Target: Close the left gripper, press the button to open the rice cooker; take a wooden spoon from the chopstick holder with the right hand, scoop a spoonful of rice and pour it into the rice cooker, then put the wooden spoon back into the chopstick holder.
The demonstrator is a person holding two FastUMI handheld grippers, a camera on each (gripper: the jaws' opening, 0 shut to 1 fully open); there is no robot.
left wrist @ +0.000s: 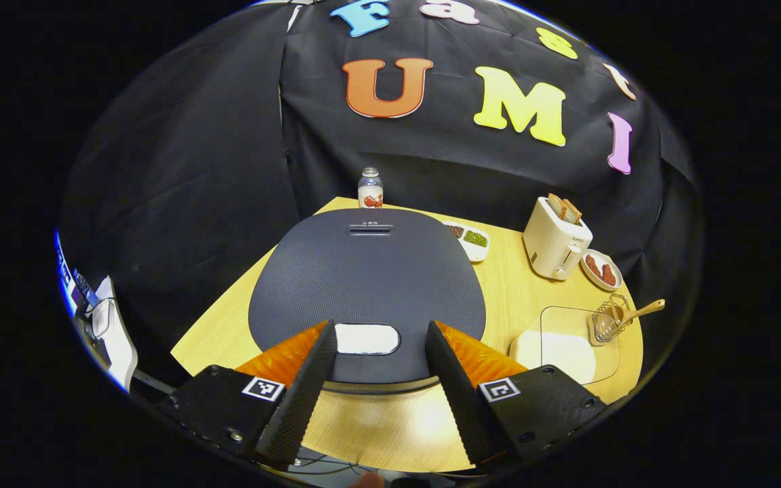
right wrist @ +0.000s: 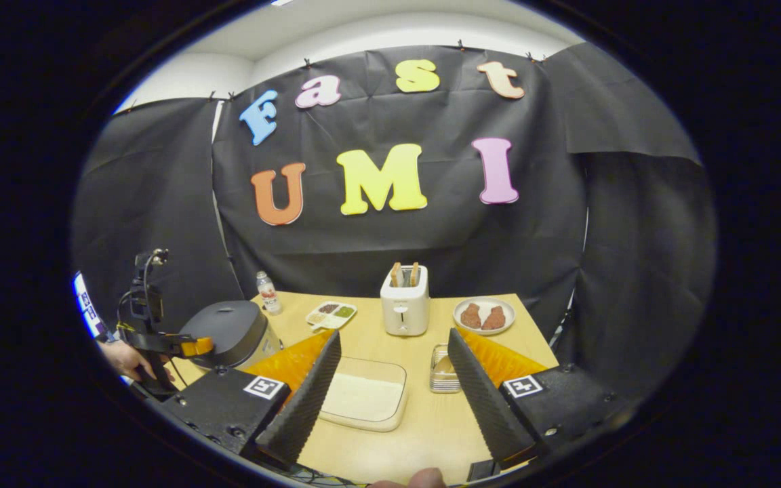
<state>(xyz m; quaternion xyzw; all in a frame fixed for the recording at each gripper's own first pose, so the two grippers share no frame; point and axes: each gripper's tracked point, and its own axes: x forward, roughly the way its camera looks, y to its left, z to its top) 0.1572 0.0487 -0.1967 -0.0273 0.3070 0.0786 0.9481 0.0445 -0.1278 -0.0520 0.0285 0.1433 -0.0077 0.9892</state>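
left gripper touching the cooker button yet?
Apart. In the left gripper view the open left gripper straddles the button, lid surface showing between each finger and it.

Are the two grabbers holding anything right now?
No. The left gripper is open above the rice cooker, and the right gripper is open over the table. The wooden spoon sits in its holder.

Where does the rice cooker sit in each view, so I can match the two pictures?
Left gripper view: the rice cooker sits centre frame, lid closed, just beyond the open left tongs.
Right gripper view: it stands at the lower left, beside the other gripper and the hand holding it.
Shared landmark: the white toaster with bread in its slots.
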